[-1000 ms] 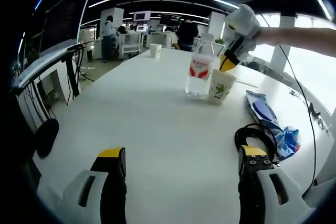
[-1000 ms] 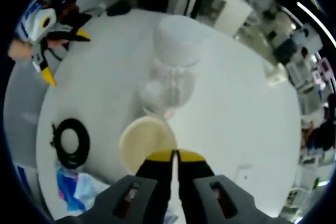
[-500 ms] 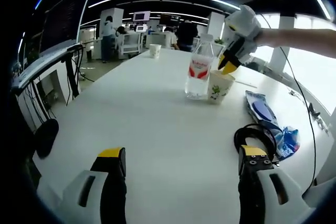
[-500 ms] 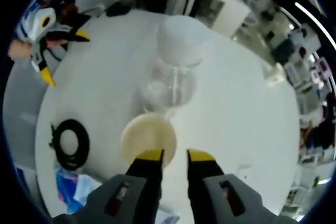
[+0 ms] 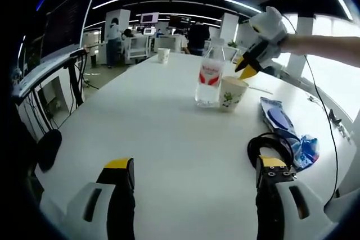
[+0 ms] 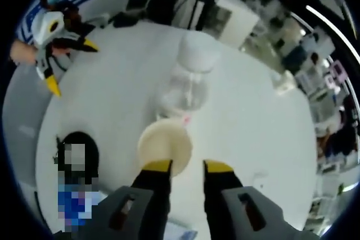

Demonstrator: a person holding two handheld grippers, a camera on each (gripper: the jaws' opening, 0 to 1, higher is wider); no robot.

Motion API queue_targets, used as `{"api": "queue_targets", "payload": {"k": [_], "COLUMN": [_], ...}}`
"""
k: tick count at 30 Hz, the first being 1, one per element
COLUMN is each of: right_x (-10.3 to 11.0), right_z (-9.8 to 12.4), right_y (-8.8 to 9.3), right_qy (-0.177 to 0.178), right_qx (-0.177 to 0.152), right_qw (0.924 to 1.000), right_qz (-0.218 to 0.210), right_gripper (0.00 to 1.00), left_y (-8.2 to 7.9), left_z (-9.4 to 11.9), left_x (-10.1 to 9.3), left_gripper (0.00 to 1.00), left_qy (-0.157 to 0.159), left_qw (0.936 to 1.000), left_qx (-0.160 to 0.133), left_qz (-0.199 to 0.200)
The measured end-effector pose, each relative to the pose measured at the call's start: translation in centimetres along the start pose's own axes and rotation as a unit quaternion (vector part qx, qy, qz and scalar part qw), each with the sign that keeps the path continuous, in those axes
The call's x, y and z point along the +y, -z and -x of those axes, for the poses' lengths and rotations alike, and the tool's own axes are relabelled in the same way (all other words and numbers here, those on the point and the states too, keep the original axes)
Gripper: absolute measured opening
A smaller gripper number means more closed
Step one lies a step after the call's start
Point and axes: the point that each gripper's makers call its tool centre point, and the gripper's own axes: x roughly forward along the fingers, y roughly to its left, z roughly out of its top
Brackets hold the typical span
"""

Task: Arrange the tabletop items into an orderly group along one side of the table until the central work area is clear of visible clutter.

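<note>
Two jaws of the right gripper [image 6: 187, 166] were held slightly apart above the paper cup [image 6: 165, 145], gripping nothing. The cup stood beside the water bottle [image 5: 209, 75], mid-worktop [image 5: 152, 122]. The left gripper [image 5: 194, 175] was wide open, empty.

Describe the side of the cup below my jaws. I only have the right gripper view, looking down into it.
Observer: In the left gripper view, the paper cup stands upright and has a green leaf print on its side.
Operator: Give me the bottle's label.
Observer: The water bottle carries a red and white label, and the body below it is clear.
Operator: Report what lies by the black coil.
Observer: A blue packet lies flat right beside the black cable coil.
</note>
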Motion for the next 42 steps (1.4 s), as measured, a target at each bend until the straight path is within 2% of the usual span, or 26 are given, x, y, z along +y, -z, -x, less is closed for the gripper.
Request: {"api": "queue_targets", "payload": {"k": [4,9,12,14,18,21,27,31,35,42], "right_x": [0.1,0.9,1.8,2.6,4.1,4.7,4.8,5.4,6.3,8.2], "right_z": [1.3,2.7,3.9,4.5,5.6,6.9,9.5,10.8,11.8,12.3], "right_y": [-0.5,-0.5,-1.2,-1.0,-0.2,0.2,0.6,1.2,1.9,3.5], "right_qy": [0.015,0.022,0.028,0.032,0.047,0.069,0.116,0.129,0.147,0.149], "right_qx": [-0.04,-0.075,-0.125,-0.131,-0.138,-0.152,-0.192,-0.201,-0.206,-0.202], "right_qw": [0.9989,0.9953,0.989,0.9875,0.9845,0.9794,0.9611,0.9543,0.9463,0.9405], "right_qz": [-0.022,-0.057,-0.075,-0.082,-0.097,-0.114,-0.162,-0.179,-0.201,-0.229], "right_gripper": [0.25,0.3,0.34,0.39,0.57,0.69,0.88,1.0,1.0,1.0], "left_y": [-0.9,-0.9,-0.9,-1.0,-1.4,-1.8,-2.7,-3.3,-3.5,-4.3], "left_z": [0.1,0.0,0.0,0.1,0.1,0.1,0.1,0.2,0.2,-0.1], "left_x": [-0.6,-1.2,-1.8,-2.1,-2.8,-3.1,-3.6,-3.9,-4.3,-5.1], "left_gripper": [0.92,0.93,0.94,0.95,0.96,0.97,1.0,1.0,1.0,1.0], "left_qy": [0.015,0.026,0.034,0.041,0.049,0.055,0.066,0.073,0.082,0.097], "left_qw": [0.9997,0.9995,0.9993,0.999,0.9986,0.9982,0.997,0.9961,0.9952,0.9931], "left_qx": [-0.019,-0.017,-0.017,-0.019,-0.019,-0.021,-0.024,-0.028,-0.026,-0.025], "left_qz": [0.01,0.003,0.003,0.004,-0.008,-0.015,-0.032,-0.04,-0.045,-0.061]}}
